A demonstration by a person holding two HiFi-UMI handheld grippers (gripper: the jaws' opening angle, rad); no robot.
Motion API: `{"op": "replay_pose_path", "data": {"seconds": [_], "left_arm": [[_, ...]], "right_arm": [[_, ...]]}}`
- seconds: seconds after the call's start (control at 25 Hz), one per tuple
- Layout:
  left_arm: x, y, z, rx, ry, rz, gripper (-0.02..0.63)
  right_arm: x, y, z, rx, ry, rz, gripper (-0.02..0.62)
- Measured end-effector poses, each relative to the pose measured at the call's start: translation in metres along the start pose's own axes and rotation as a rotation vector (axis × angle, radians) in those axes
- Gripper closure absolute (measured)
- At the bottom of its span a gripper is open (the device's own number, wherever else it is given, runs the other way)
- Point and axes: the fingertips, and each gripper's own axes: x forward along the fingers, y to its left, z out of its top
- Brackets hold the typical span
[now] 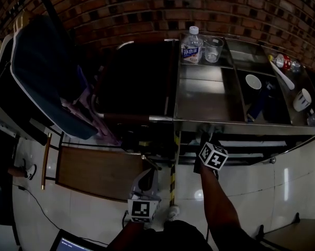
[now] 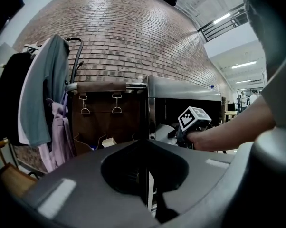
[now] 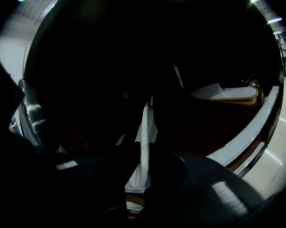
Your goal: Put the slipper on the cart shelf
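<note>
My right gripper [image 1: 210,141] reaches in under the steel cart's top [image 1: 225,122], onto the dark shelf [image 3: 204,125]. In the right gripper view its jaws [image 3: 143,148] are shut on a thin white slipper [image 3: 146,120] seen edge-on, hanging just above the shelf floor. A second pale slipper [image 3: 224,93] lies flat further in on the same shelf. My left gripper [image 1: 146,179] hangs lower, in front of the cart, with its jaws [image 2: 147,148] together and nothing in them. The left gripper view also catches the right gripper's marker cube [image 2: 194,119] and the forearm at the cart's opening.
On the cart's top stand a water bottle [image 1: 191,46], a glass [image 1: 213,48] and white cups [image 1: 253,81]. A clothes rack with jackets [image 1: 42,72] stands left, with a brown board [image 1: 100,171] on the floor below it. A brown bag [image 2: 107,113] hangs on the cart's side.
</note>
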Motion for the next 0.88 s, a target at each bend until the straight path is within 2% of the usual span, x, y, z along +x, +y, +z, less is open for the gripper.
{"op": "replay_pose_path", "data": {"seconds": [0.12,0.32,0.48,0.68,0.88], "left_arm": [[0.002,-0.004,-0.005,-0.009,0.004,-0.011,0.591],[0.009,0.002,0.001,-0.146,-0.001,-0.004,0.591],[0.009,0.008,0.001,-0.166,-0.003,0.007,0.591],[0.007,0.009,-0.005,-0.198,-0.009,0.003,0.591],[0.002,0.014,-0.008,-0.194,-0.014,0.012,0.591]], "right_arm": [[0.005,-0.001,-0.001,-0.025,0.003,-0.016,0.549],[0.006,-0.006,0.0,-0.129,-0.016,-0.059,0.524],[0.007,-0.008,-0.001,-0.239,-0.03,-0.106,0.495],[0.005,-0.014,0.001,-0.27,-0.015,-0.143,0.453],[0.01,-0.03,0.002,-0.336,0.014,-0.202,0.374]]}}
